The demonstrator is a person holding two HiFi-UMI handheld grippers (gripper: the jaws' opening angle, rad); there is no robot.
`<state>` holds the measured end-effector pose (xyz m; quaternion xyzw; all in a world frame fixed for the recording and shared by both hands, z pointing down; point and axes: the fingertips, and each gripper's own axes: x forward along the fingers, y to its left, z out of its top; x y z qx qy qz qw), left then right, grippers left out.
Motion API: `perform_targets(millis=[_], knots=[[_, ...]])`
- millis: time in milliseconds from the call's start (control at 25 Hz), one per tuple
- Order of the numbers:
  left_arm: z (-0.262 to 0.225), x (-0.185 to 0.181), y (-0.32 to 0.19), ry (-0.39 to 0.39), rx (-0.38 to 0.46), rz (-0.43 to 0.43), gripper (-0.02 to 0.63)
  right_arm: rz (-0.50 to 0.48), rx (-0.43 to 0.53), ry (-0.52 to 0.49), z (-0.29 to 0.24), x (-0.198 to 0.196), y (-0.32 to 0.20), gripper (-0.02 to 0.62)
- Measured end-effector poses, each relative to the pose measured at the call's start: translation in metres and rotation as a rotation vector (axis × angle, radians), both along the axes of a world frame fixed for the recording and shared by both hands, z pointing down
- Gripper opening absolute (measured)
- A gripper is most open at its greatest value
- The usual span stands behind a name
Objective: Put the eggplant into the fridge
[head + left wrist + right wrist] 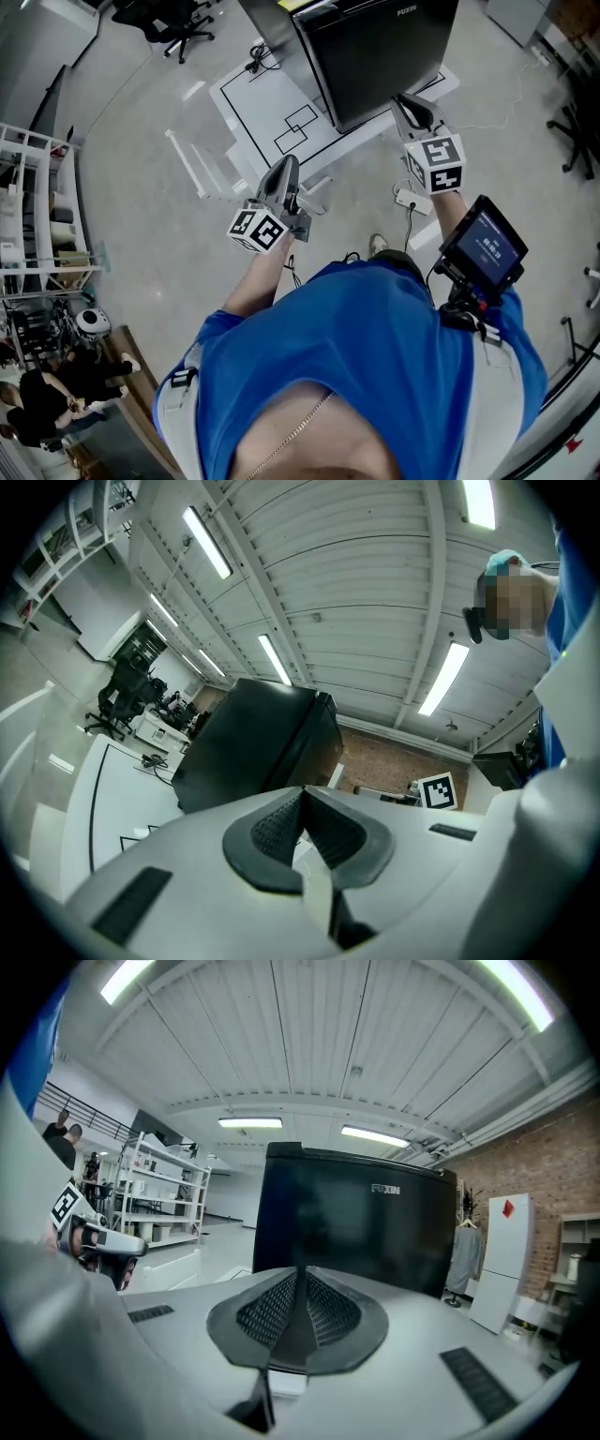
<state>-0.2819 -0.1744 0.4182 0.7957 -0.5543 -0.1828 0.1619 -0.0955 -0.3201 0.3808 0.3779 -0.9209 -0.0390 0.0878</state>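
Left gripper [287, 167]: jaws pressed together, nothing between. Right gripper [405, 101]: jaws together too, empty. Black fridge [375, 47] just ahead of both, door shut, standing on white line-marked platform [272, 94].

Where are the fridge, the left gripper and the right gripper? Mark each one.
fridge [375, 56], head view, black front face.
left gripper [290, 163], head view, between its fingertips.
right gripper [402, 98], head view, between its fingertips.

Grey floor [131, 103], white mat [258, 112], black fridge [375, 47]
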Motion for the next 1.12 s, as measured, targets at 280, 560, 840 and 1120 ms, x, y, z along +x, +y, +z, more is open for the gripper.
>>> perform_targets(millis=[280,560,840,1120], knots=[[0.004,0.027,-0.007,-0.013,0.005,0.093,0.009,0.123,-0.009,-0.005,0.011,0.053,0.022,0.006],[0.015,0.035,-0.037,-0.034,-0.002,0.152,0.009,0.214,-0.057,-0.028,0.034,0.087,0.023,0.005],[0.005,0.046,-0.019,-0.047,0.007,0.190,0.009,0.292,-0.114,-0.079,0.042,0.117,0.072,0.005],[0.002,0.063,-0.011,-0.043,0.007,0.222,0.009,0.316,-0.149,-0.111,0.047,0.128,0.105,0.004]])
